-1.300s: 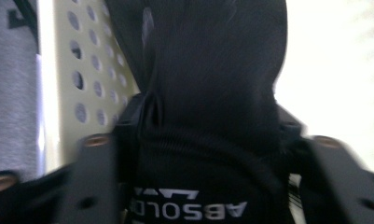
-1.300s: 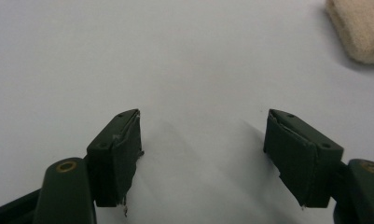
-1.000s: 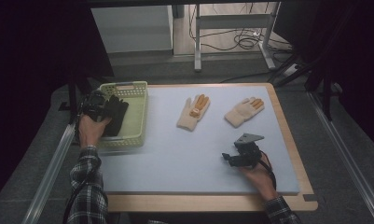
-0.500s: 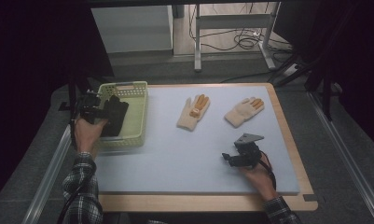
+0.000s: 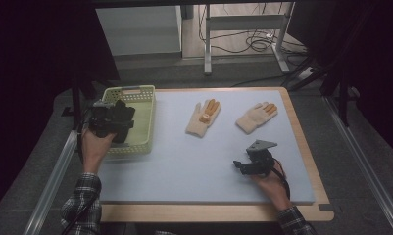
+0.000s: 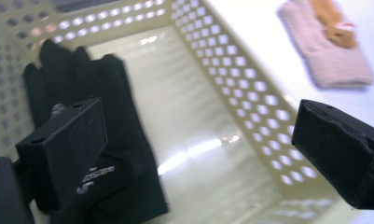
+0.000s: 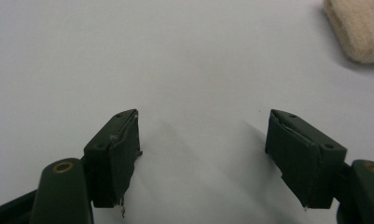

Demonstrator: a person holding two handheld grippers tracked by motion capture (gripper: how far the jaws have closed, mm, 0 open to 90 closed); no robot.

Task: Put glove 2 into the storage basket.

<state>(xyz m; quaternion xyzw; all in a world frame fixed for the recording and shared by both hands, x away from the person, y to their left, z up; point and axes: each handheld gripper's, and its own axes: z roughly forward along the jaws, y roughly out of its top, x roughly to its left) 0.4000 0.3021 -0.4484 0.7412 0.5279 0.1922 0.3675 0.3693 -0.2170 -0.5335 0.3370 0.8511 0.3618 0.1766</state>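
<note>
Pale mat under dim light — my left gripper (image 6: 194, 144) hangs open over the basket (image 5: 145, 117), nothing between its jaws, black glove (image 6: 96, 135) lying inside. My right gripper (image 7: 203, 154), open too, sits nearer the tan gloves (image 5: 203, 117) — far of it.

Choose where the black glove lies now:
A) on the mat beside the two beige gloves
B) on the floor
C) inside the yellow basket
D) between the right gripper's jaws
C: the black glove lies on the floor of the basket, free of the left gripper's open jaws.
</note>
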